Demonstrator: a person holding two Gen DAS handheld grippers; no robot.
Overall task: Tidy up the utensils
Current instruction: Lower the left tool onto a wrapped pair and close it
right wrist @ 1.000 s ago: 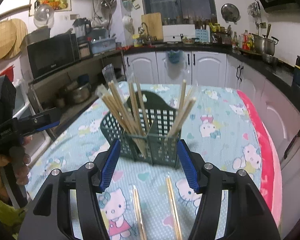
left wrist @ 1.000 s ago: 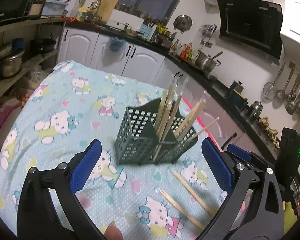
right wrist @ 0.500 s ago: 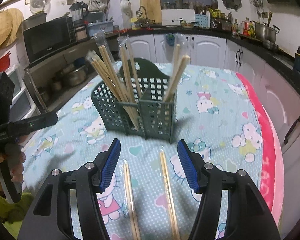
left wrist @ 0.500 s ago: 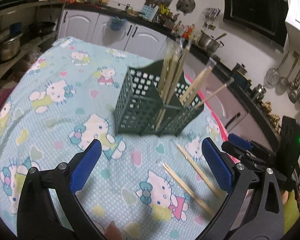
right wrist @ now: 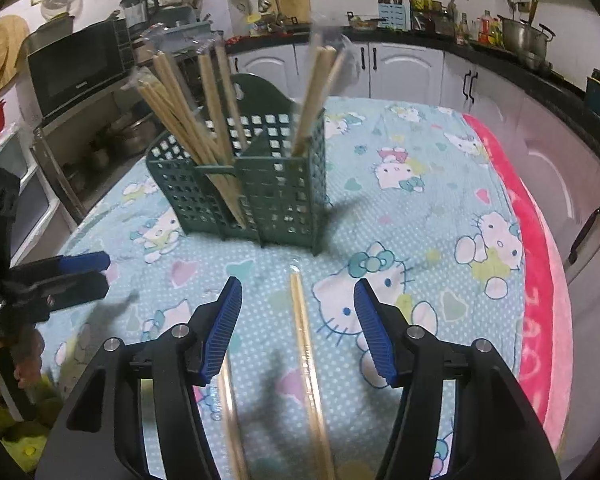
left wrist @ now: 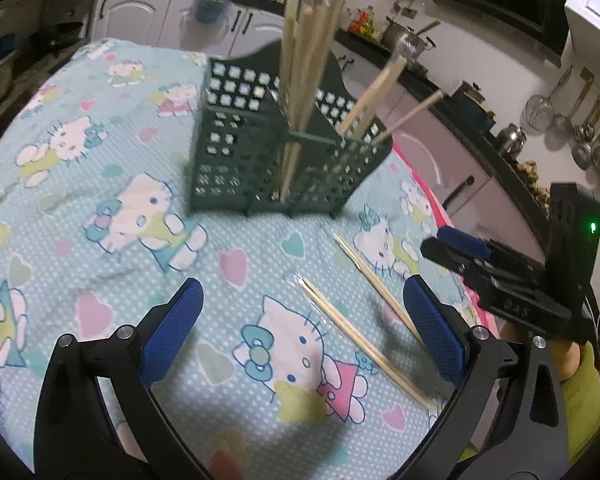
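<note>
Pickup step: right gripper [right wrist: 296,322] spread, jaws closing, straddling wrapped chopsticks [right wrist: 306,356] on desk near green caddy [right wrist: 244,184]. Left gripper [left wrist: 300,328] spread, empty. Next: lower, pinch pair.

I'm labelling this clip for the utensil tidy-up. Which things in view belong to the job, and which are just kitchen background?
Part of the job:
- green utensil basket with chopsticks standing in it
- two wrapped chopstick pairs lying on the cloth
- right gripper, closing over one pair, not yet gripping
- left gripper, open

Just lying about:
- microwave
- steel pot
- hanging ladles
</note>
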